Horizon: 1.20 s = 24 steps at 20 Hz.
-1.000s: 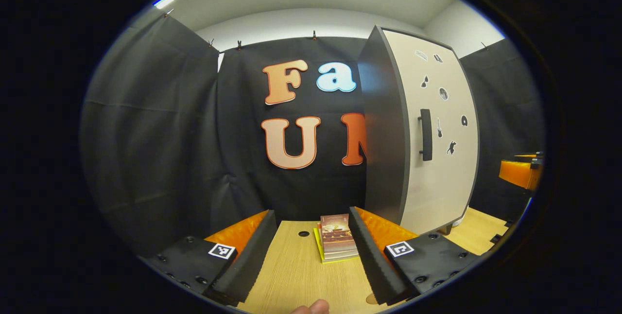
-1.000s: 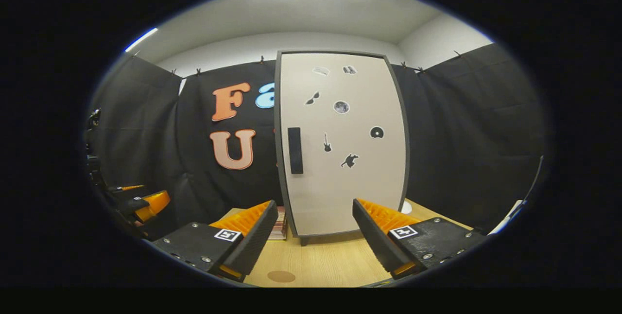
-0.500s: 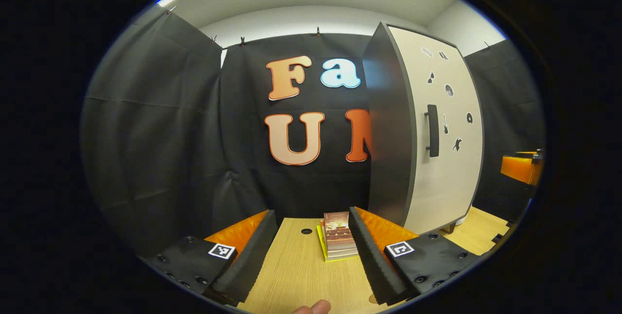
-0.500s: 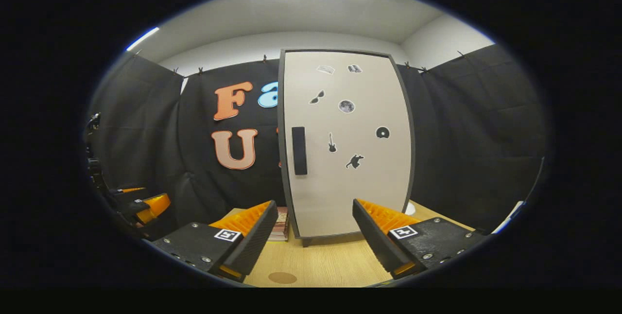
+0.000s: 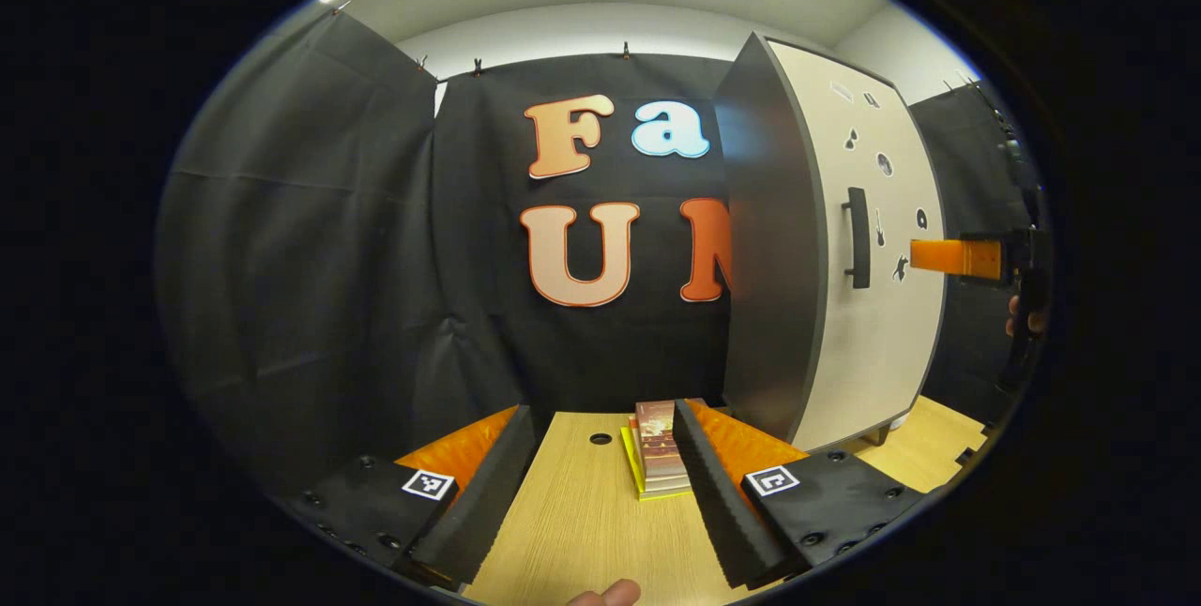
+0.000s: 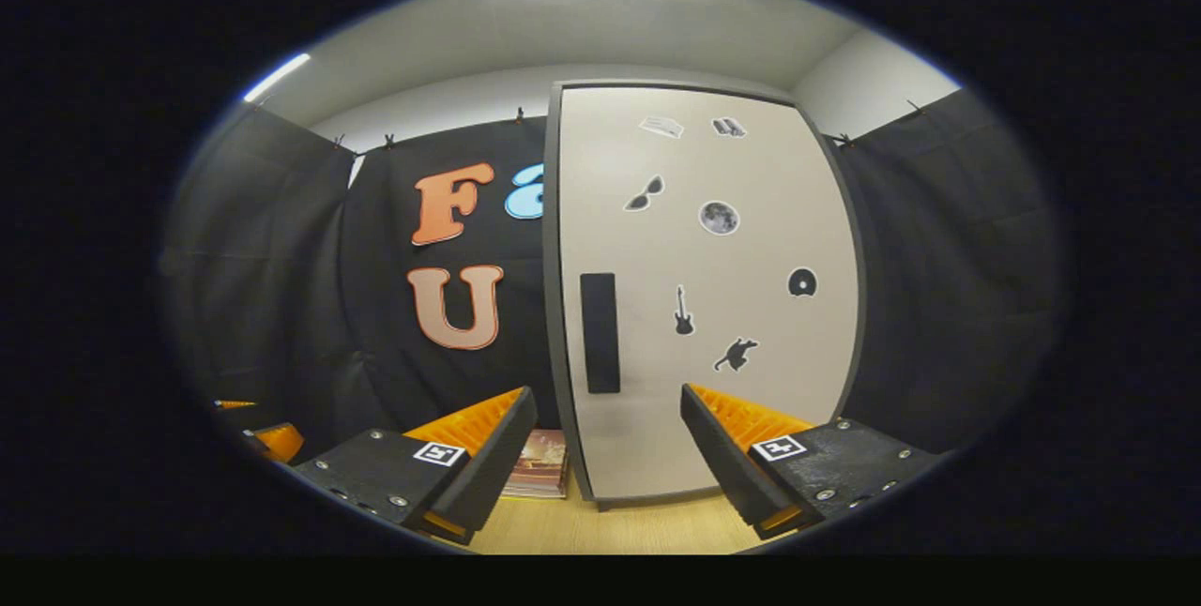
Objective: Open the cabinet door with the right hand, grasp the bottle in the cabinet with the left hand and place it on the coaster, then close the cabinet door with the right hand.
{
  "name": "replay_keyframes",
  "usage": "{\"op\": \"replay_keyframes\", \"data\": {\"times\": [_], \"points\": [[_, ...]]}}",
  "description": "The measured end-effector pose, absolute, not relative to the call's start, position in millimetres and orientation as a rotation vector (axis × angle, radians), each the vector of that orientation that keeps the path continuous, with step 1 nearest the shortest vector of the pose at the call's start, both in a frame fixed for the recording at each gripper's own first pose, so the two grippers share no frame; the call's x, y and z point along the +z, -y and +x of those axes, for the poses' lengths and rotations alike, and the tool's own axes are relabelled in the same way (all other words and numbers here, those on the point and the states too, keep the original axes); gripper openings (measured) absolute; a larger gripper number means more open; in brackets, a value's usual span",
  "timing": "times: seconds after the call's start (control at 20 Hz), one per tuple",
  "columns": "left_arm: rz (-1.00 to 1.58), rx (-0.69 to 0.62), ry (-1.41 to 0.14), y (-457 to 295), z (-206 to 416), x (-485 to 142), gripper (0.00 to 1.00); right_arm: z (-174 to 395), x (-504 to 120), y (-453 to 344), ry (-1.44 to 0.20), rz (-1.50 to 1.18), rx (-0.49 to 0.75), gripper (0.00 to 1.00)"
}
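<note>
In the right gripper view, the right gripper (image 6: 608,456) stood at the bottom centre with its fingers spread wide and nothing between them. Just above the gap was the dark handle (image 6: 600,332) of the cabinet door (image 6: 704,296), which was closed and covered the centre and right of the frame. A stack of books (image 6: 537,477) lay at the lower left of the door.

In the left gripper view, the left gripper (image 5: 600,484) was also spread and empty over the wooden table (image 5: 582,531), the books (image 5: 657,451) near its right finger. The cabinet (image 5: 826,249) rose at the right, and the other gripper (image 5: 971,259) showed at the right edge.
</note>
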<state>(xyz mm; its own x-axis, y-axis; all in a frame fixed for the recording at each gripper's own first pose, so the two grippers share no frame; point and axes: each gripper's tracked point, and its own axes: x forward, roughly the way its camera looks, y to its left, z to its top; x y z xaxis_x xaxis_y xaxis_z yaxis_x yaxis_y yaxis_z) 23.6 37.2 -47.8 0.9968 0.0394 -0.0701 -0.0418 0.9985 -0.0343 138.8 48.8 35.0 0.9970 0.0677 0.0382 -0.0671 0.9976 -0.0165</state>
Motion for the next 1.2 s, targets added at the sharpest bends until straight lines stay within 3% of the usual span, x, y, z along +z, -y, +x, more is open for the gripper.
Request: {"op": "replay_keyframes", "data": {"times": [0.35,0.4,0.55,0.6,0.8,0.95,1.2], "points": [[-0.034,0.078,-0.119,-68.6,49.6,-71.6,0.97,211.5,39.9,-56.3,0.036,-0.022,0.055,0.95],[-0.037,0.086,-0.130,-73.6,52.6,-76.8,0.97,220.3,41.3,-55.9,0.038,-0.025,0.052,1.00],[-0.042,0.105,-0.160,-82.6,59.2,-89.1,0.97,241.3,47.0,-58.4,0.050,-0.031,0.055,0.89],[-0.043,0.112,-0.164,-89.6,66.0,-90.7,0.97,246.8,48.2,-56.8,0.056,-0.035,0.050,0.94],[-0.036,0.126,-0.173,-98.5,68.7,-96.8,0.97,258.8,46.0,-57.9,0.054,-0.061,0.040,0.70],[-0.029,0.128,-0.184,-99.8,67.0,-101.9,0.97,260.0,43.6,-57.3,0.048,-0.063,0.031,0.37],[-0.018,0.124,-0.193,-94.3,55.2,-101.3,0.97,253.6,42.9,-54.4,0.032,-0.038,0.038,0.30]]}}
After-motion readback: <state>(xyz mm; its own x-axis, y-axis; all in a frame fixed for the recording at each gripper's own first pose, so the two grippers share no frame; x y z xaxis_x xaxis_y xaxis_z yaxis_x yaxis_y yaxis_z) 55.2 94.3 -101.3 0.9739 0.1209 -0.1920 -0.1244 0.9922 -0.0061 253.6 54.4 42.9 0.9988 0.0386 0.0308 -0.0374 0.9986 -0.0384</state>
